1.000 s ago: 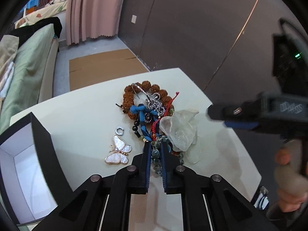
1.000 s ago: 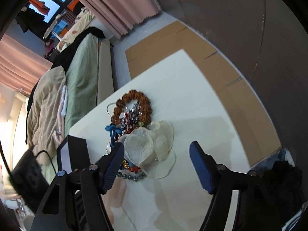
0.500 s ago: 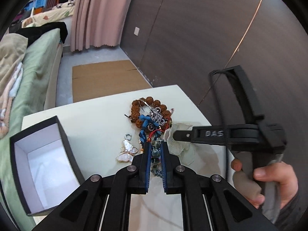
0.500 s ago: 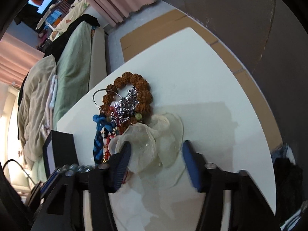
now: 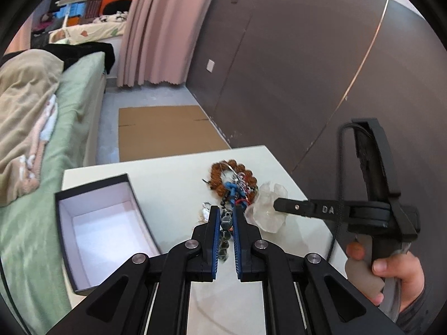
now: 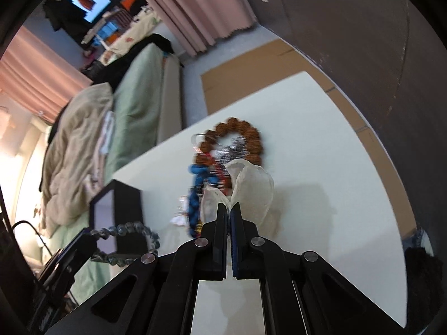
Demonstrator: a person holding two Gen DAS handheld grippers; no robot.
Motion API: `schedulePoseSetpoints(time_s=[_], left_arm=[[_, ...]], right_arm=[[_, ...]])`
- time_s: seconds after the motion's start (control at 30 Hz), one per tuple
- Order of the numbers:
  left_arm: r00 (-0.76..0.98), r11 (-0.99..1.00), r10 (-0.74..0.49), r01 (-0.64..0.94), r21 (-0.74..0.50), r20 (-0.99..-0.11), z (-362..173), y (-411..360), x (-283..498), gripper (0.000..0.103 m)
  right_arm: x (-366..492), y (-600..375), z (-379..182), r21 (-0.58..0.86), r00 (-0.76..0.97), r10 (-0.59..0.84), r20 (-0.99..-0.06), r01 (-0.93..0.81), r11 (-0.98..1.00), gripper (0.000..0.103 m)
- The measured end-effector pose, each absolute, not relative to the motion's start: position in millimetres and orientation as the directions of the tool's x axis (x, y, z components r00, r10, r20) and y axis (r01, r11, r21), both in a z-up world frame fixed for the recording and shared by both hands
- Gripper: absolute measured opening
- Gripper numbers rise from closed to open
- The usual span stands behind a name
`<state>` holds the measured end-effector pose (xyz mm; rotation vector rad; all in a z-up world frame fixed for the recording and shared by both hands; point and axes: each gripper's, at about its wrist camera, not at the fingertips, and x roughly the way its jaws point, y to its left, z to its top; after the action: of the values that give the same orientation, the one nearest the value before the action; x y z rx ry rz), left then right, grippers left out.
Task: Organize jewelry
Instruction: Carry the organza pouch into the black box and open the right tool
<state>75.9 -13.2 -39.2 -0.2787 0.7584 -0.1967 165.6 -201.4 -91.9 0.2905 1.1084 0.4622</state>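
Observation:
My left gripper [image 5: 225, 212] is shut on a grey-green bead bracelet [image 5: 225, 229], lifted above the white table [image 5: 173, 189]; its bead loop also shows in the right wrist view [image 6: 131, 230]. My right gripper [image 6: 230, 208] is shut on a translucent white pouch [image 6: 251, 187], which also shows in the left wrist view [image 5: 265, 212]. On the table lie a brown bead bracelet [image 5: 220, 171], a blue cord piece [image 5: 231, 188] and a silver tangle [image 6: 237, 150]. A butterfly pendant [image 5: 205, 209] is mostly hidden by my left finger.
An open black box with a white inside [image 5: 103, 223] stands on the table's left. A bed with green cover [image 5: 72, 117] is left of the table. Cardboard [image 5: 164, 131] lies on the floor beyond; a dark wall [image 5: 307, 69] is to the right.
My left gripper has lifted and drawn back with the grey-green bracelet. My right gripper has moved in and shut on the white pouch, raising it from the pile.

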Motion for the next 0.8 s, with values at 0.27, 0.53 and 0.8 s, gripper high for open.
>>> schedulePoseSetpoints(time_s=[0.27,0.53,0.8], left_arm=[[0.76,0.938,-0.243,0.025,-0.346,-0.603,-27,18,65,0.009],[0.797,0.931,-0.192,-0.037,-0.364,-0.573,-17,52,55,0.009],[0.821,0.9,-0.076,-0.188,-0.394,-0.566,-10,86,50,0.075]], right_arm=[[154,-175,-79,0.509,0.378,0.577,-0.724,-0.271,0.817,0.004],[143,-147,-65,0.56,0.378,0.66,-0.649,-0.35,0.751,0.004],[134,-116,-56,0.615,0.335,0.751,-0.569,-0.432,0.66,0.004]])
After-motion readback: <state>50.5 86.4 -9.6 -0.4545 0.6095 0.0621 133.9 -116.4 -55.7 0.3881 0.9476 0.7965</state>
